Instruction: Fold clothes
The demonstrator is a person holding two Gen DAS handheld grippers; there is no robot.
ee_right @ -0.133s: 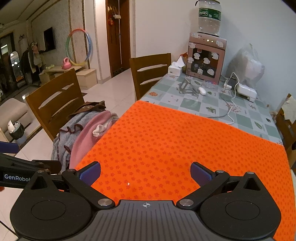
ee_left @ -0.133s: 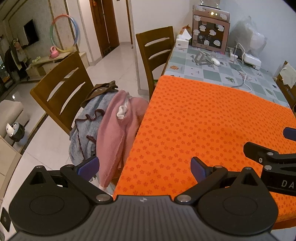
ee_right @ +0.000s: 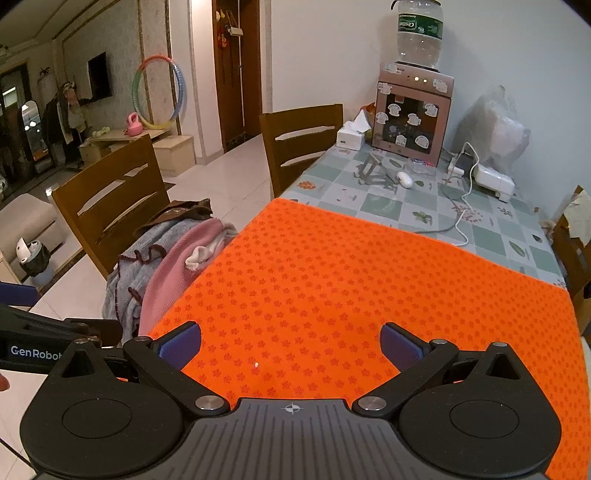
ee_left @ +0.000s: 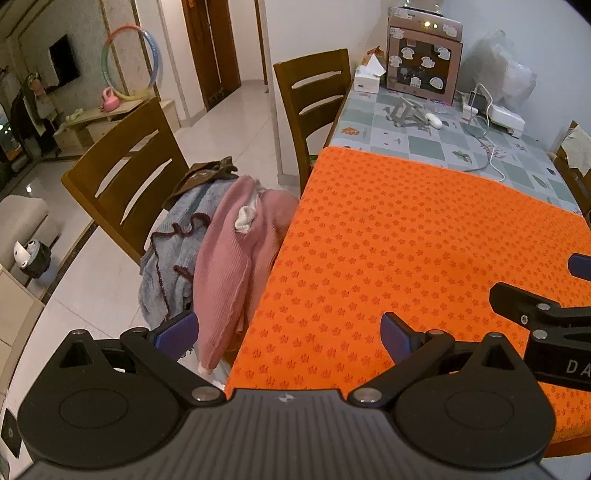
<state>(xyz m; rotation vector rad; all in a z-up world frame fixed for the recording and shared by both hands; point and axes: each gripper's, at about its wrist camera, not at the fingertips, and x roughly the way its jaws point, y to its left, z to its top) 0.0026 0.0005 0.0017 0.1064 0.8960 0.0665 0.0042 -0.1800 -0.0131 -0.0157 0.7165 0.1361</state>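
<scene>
We have the left gripper and right gripper both spread wide, empty, over the orange star-patterned mat. Pink ribbed sweater and grey-blue ruffled knit are piled on the wooden chair beside the table edge (white cable lies beyond the mat).

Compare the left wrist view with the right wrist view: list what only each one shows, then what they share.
Only the left wrist view shows the left claw open, and the pink garment's cuff hanging down beside the orange mat.

Only the right wrist view shows the water bottle on the dispenser and the right claw open over the mat.

Both show the orange mat with no garment on it, the clothes pile on the wooden chair, the tissue box and the hoop.
</scene>
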